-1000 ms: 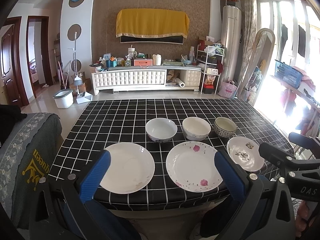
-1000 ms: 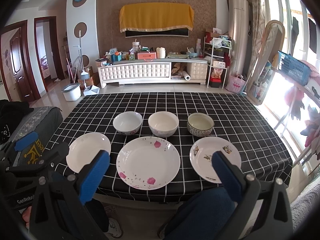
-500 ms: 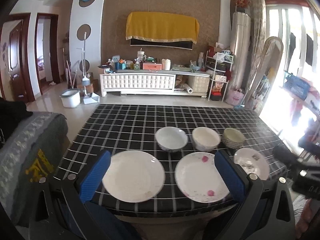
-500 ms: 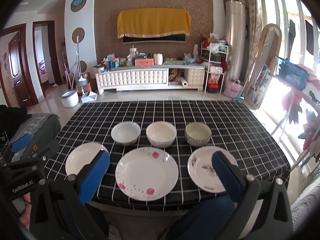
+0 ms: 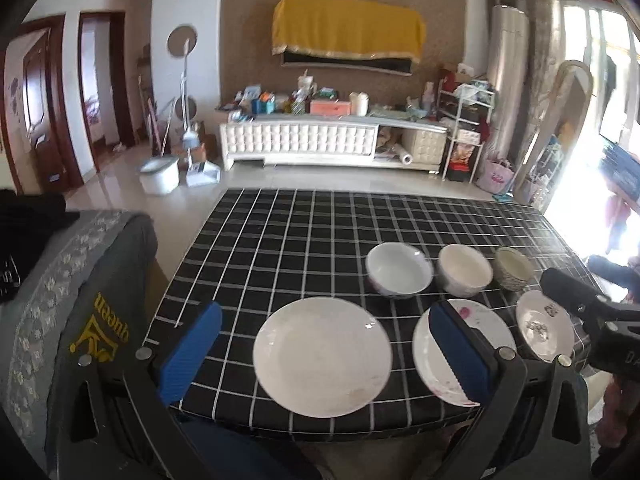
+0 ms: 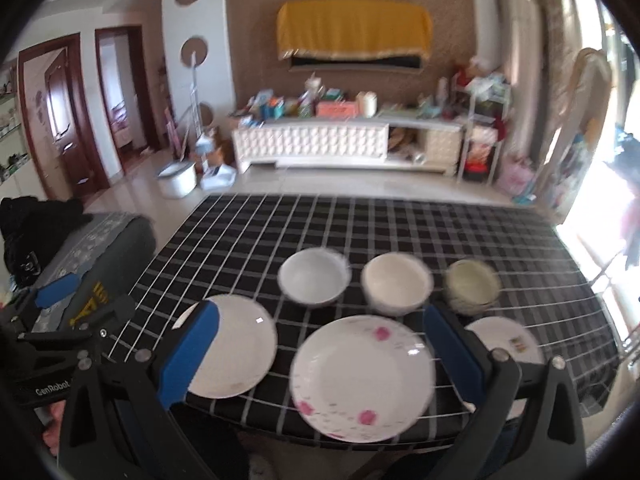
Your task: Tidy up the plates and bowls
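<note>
Three plates line the near edge of the black checked table (image 5: 304, 232): a plain white plate (image 5: 322, 357) (image 6: 234, 346), a pink-flowered plate (image 5: 440, 344) (image 6: 362, 376) and a small patterned plate (image 5: 544, 324) (image 6: 506, 338). Behind them stand a white bowl (image 5: 399, 269) (image 6: 313, 276), a cream bowl (image 5: 465, 270) (image 6: 396, 282) and a patterned bowl (image 5: 513, 268) (image 6: 472, 286). My left gripper (image 5: 325, 350) hovers open in front of the white plate. My right gripper (image 6: 320, 354) hovers open in front of the flowered plate. Neither touches anything.
A grey cushioned chair (image 5: 80, 292) with dark clothing stands left of the table. Beyond the table are tiled floor, a white TV cabinet (image 5: 332, 142), a white bucket (image 5: 159, 176) and a shelf rack (image 5: 464, 136). A bright window is on the right.
Both views have swung to the left, so the dishes sit further right in the frames. The right view is motion-blurred. Both grippers stay open and no dish has moved.
</note>
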Demonstrator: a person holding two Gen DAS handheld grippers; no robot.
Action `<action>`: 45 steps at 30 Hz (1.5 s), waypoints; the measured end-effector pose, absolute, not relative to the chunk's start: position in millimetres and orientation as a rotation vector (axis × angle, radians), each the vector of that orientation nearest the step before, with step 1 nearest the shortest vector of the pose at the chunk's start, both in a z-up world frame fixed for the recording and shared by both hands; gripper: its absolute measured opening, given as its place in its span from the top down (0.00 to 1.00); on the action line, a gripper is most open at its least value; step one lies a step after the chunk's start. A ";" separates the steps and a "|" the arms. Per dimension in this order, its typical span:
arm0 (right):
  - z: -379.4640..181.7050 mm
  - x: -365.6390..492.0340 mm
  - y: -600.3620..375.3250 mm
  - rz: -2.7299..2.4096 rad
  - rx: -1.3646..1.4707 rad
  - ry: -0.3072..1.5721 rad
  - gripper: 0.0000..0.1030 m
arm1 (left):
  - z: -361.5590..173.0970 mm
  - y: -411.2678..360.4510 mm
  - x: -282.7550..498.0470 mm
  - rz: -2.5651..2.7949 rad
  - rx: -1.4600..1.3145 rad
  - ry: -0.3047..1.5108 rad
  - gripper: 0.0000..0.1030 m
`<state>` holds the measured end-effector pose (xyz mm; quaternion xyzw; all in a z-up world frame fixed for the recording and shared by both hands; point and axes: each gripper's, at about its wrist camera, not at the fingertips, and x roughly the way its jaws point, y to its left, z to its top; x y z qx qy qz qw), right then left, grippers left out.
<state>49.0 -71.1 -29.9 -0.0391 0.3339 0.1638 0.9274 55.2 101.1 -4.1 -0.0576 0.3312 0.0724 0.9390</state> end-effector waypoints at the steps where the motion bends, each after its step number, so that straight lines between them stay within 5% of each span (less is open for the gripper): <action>1: -35.5 55.4 -62.4 0.343 -0.094 0.699 0.00 | -8.3 108.0 58.8 0.151 -0.131 0.691 0.00; 11: -102.8 98.9 -6.5 0.437 -0.187 0.885 0.01 | -80.9 168.4 91.2 0.181 -0.272 0.887 0.04; 13: -114.4 106.5 -0.6 0.447 -0.193 0.918 0.07 | -99.2 177.8 96.6 0.193 -0.299 0.928 0.13; 20: -157.6 130.4 17.2 0.480 -0.236 1.027 0.26 | -146.8 198.0 111.9 0.220 -0.332 1.029 0.22; 22: -170.2 136.9 21.2 0.468 -0.252 1.054 0.33 | -160.7 202.8 117.2 0.231 -0.333 1.070 0.38; 32: -200.9 147.5 23.6 0.466 -0.259 1.148 0.60 | -195.5 213.8 124.8 0.203 -0.404 1.160 0.61; 37: -205.7 148.3 19.8 0.461 -0.246 1.152 0.80 | -195.0 209.5 126.0 0.149 -0.430 1.154 0.86; 45: -203.0 148.3 17.4 0.463 -0.236 1.136 0.85 | -194.3 204.3 132.7 0.143 -0.405 1.153 0.87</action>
